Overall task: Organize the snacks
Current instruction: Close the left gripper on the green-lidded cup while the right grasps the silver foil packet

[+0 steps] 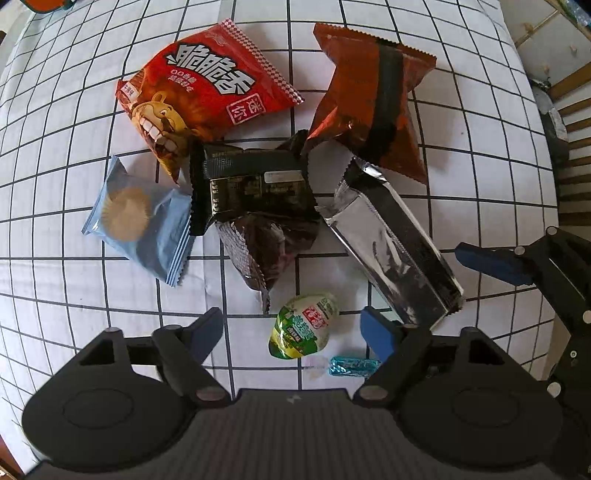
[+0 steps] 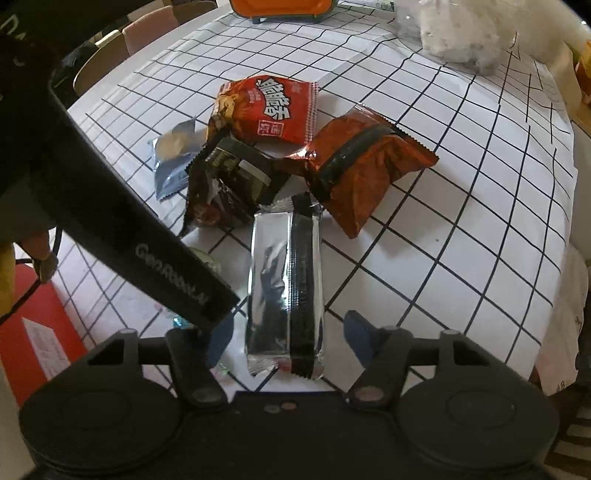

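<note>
My left gripper (image 1: 291, 328) points down at the checked tablecloth (image 1: 480, 192), jaws open. A green egg-shaped snack (image 1: 304, 326) lies between its fingers, touching neither. My right gripper (image 2: 290, 339) is open astride the near end of a long silver packet with a black strip (image 2: 284, 280), with a narrow gap on each side. In the left wrist view the silver packet (image 1: 391, 243) lies diagonally, and one blue finger (image 1: 487, 260) of the right gripper shows beside it. The left gripper's black body (image 2: 166, 273) crosses the right wrist view and hides the green snack.
A pile lies beyond: a red lion packet (image 1: 207, 92), an orange-red foil packet (image 1: 373, 107), a black packet (image 1: 251, 184), a dark brown packet (image 1: 266, 251) and a blue biscuit packet (image 1: 140, 221). A teal candy (image 1: 351, 367) lies near. An orange container (image 2: 280, 9) and white bag (image 2: 461, 33) stand at the back.
</note>
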Action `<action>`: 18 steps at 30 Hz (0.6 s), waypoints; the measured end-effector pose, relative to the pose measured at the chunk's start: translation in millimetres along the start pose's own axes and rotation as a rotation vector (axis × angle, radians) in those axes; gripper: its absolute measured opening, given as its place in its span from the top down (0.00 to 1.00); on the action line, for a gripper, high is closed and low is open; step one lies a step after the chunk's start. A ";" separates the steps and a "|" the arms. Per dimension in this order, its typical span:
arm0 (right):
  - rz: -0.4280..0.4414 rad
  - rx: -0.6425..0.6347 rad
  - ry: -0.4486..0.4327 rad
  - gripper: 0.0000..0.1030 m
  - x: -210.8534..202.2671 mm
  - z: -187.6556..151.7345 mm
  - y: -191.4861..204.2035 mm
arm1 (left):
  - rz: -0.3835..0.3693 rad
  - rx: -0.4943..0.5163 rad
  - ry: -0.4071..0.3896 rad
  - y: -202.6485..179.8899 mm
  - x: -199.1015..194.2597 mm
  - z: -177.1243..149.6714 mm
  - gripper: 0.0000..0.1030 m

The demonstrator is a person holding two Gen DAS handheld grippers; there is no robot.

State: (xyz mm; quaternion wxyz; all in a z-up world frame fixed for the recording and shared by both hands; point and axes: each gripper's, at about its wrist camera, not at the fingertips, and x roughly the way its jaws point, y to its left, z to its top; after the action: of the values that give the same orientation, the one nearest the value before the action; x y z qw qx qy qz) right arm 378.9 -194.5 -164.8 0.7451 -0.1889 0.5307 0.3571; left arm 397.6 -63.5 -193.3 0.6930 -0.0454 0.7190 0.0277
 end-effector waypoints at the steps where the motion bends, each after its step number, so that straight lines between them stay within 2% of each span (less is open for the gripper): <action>1: -0.003 -0.007 -0.001 0.42 2.2 0.1 0.6 | 0.000 0.000 0.001 -1.2 1.9 0.6 0.31; 5: -0.023 -0.040 -0.009 0.46 9.0 -0.2 3.4 | 0.005 0.001 0.010 -1.2 7.4 1.5 0.43; 8: -0.034 -0.063 -0.028 0.48 10.9 0.4 6.4 | 0.013 0.013 -0.005 -2.2 8.5 3.8 0.46; 10: -0.044 -0.080 -0.038 0.53 11.8 1.3 9.4 | 0.015 0.011 -0.017 -2.7 8.2 4.1 0.48; 15: -0.073 -0.126 -0.050 0.60 11.8 0.5 17.4 | 0.022 0.018 -0.033 -4.1 5.8 5.3 0.67; 18: -0.069 -0.113 -0.057 0.60 11.2 -0.5 15.7 | 0.017 0.009 -0.034 -2.2 4.9 3.2 0.67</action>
State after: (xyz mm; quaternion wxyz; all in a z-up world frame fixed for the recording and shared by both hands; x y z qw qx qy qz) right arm 369.1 -180.5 -173.7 0.7599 -0.2388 0.4814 0.3659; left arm 400.8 -65.5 -198.3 0.7052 -0.0357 0.7074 0.0311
